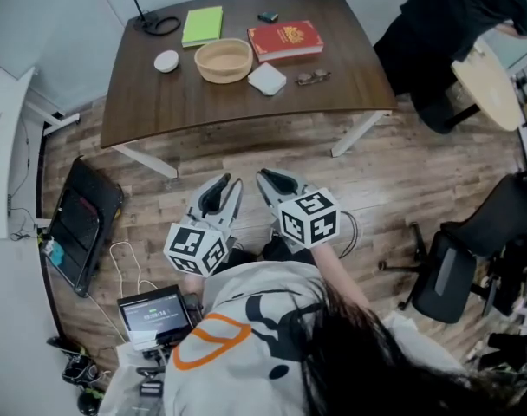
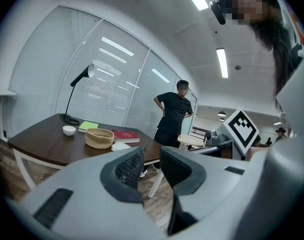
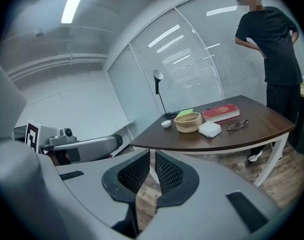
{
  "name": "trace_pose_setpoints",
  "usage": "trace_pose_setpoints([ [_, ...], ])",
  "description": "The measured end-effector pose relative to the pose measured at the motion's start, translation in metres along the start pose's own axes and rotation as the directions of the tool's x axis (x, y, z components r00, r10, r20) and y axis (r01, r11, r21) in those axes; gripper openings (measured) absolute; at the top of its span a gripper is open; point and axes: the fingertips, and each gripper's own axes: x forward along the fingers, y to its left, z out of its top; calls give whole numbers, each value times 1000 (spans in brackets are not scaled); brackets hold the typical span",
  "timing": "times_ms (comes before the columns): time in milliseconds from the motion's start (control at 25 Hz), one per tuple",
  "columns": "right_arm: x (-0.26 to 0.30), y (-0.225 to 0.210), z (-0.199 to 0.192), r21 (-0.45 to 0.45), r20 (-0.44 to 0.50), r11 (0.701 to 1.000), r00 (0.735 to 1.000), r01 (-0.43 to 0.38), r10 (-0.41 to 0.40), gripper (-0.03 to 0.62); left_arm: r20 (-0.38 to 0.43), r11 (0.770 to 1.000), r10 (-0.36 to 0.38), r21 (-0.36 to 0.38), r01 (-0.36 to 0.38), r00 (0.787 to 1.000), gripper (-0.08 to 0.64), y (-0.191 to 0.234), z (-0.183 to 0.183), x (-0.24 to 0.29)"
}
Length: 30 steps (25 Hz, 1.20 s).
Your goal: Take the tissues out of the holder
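Risks as we see them: the tissues lie on the worktop just beside the woven basket, with glasses near on the other side, so a sloppy approach could knock either. It's a soft stack, so a shallow pinch may lift only the top sheets. We can't pick out a separate holder, and the basket looks empty. Both tools hang over the floor, well apart from the worktop. Right tool: jaws pressed together, empty, must spread first. Left tool: jaws slightly parted, empty.
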Motion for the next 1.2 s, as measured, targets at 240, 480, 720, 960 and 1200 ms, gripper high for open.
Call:
trace_pose_setpoints([
  [240,2,25,-6,-5,5,999,999,33,-33,43,-3,999,-44,6,44,999,98,3,1,-21],
  [480,11,37,-6,-15,9,999,999,50,-50,43,-10,999,-52,14,52,999,98,14,0,-34],
  [720,21,45,-2,-25,10,998,999,53,-53,43,5,998,-54,13,54,999,98,24,7,-40],
  [960,25,41,-3,-26,-2,998,998,58,-58,43,-2,999,-52,4,52,999,98,29,5,-36],
  [1200,27,31,-3,-20,-3,997,997,71,-71,43,-3,998,-65,5,65,998,98,29,5,-25],
])
